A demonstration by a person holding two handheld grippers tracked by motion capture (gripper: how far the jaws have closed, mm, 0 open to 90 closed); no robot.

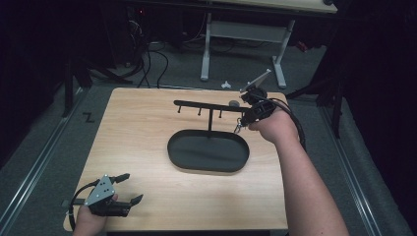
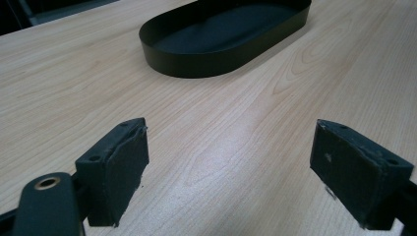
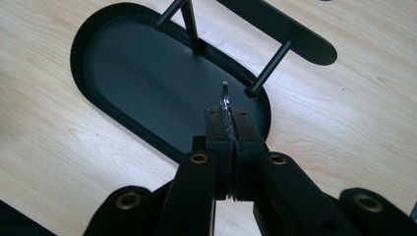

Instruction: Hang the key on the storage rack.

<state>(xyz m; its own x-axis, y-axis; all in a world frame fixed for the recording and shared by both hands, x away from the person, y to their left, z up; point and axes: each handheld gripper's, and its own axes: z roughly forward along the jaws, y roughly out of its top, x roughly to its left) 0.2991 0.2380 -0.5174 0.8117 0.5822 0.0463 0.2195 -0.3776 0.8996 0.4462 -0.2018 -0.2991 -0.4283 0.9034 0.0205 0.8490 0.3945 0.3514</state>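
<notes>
A black stand occupies the middle of the wooden table: an oval tray [image 1: 173, 147] as its base, a thin post, and a horizontal bar [image 1: 201, 105] with short pegs hanging under it. At the bar's right end my right gripper [image 1: 240, 124] is shut on a small thin metallic ring [image 1: 238, 128]. In the right gripper view the ring [image 3: 224, 98] pokes edge-on out of the gripper [image 3: 227, 118], above the tray [image 3: 78, 54] and just short of a peg [image 3: 273, 66]. My left gripper [image 1: 132, 188] rests open at the near left corner, its pads [image 2: 123, 162] wide apart over bare wood.
The tray's near rim [image 2: 196, 66] lies ahead of the left gripper. Beyond the table's far edge are a white desk frame [image 1: 205, 49], cables on the grey floor and dark stands on both sides. A small grey round thing [image 1: 234, 103] sits by the bar's right end.
</notes>
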